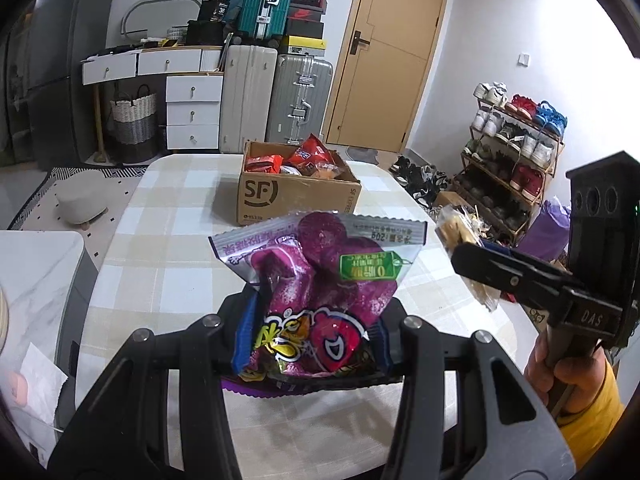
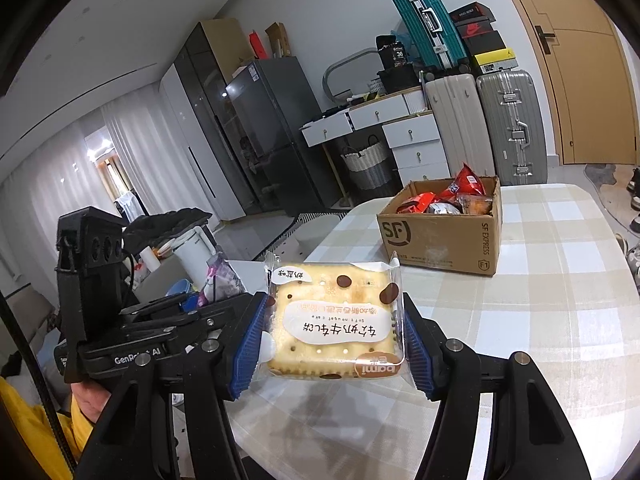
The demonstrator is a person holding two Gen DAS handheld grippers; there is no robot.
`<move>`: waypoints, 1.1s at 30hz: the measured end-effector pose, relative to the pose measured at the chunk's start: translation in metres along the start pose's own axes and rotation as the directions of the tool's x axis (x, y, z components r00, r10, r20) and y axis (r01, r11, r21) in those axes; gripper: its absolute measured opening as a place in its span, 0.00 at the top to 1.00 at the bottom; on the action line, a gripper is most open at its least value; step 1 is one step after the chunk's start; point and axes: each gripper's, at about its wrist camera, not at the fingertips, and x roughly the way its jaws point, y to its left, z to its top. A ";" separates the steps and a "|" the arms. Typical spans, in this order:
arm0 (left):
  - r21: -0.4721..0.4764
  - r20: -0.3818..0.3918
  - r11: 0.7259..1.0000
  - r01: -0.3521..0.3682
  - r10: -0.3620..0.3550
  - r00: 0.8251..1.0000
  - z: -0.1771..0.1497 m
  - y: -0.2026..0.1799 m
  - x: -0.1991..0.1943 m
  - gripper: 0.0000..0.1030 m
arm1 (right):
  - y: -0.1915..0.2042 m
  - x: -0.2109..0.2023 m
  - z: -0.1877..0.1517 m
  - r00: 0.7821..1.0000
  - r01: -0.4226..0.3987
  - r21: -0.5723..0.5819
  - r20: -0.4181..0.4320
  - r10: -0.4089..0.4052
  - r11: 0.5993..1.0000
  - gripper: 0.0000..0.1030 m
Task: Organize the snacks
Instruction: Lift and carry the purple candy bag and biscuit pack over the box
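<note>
My left gripper is shut on a purple snack bag and holds it above the checked table. My right gripper is shut on a cracker pack with a white label, also held above the table. The right gripper with its cracker pack shows at the right of the left wrist view. The left gripper shows at the left of the right wrist view. An open SF cardboard box holding several red snack packs stands at the table's far side; it also shows in the right wrist view.
Suitcases, a white drawer unit and a woven basket stand behind the table. A shoe rack is at the right. A dark fridge is at the left. A grey side surface adjoins the table's left edge.
</note>
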 end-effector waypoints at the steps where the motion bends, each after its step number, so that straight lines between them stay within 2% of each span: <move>1: -0.001 0.003 1.000 -0.003 0.003 1.000 -0.001 -0.001 0.001 0.58 | 0.000 0.001 0.001 1.000 0.001 -0.004 -0.002 -0.001 1.000 0.39; 7: 0.001 0.004 1.000 -0.027 0.027 1.000 0.009 0.005 0.010 0.58 | -0.006 0.008 0.010 1.000 0.013 -0.015 -0.007 -0.013 1.000 0.39; 14: 0.060 0.016 0.996 -0.070 0.070 0.997 0.047 0.005 0.029 0.58 | -0.016 0.018 0.049 1.000 0.019 -0.047 0.013 -0.018 0.999 0.39; 17: 0.069 0.036 0.993 -0.095 0.092 0.995 0.074 0.007 0.040 0.58 | -0.021 0.025 0.073 1.000 0.021 -0.065 0.020 -0.020 0.998 0.39; 26: 0.055 0.038 0.993 -0.100 0.098 0.994 0.157 0.014 0.097 0.58 | -0.040 0.054 0.149 0.998 0.060 -0.107 0.038 -0.057 0.992 0.39; 33: 0.077 -0.005 0.992 -0.099 0.099 0.995 0.233 0.015 0.163 0.58 | -0.061 0.092 0.203 0.996 0.093 -0.120 0.028 -0.090 0.988 0.39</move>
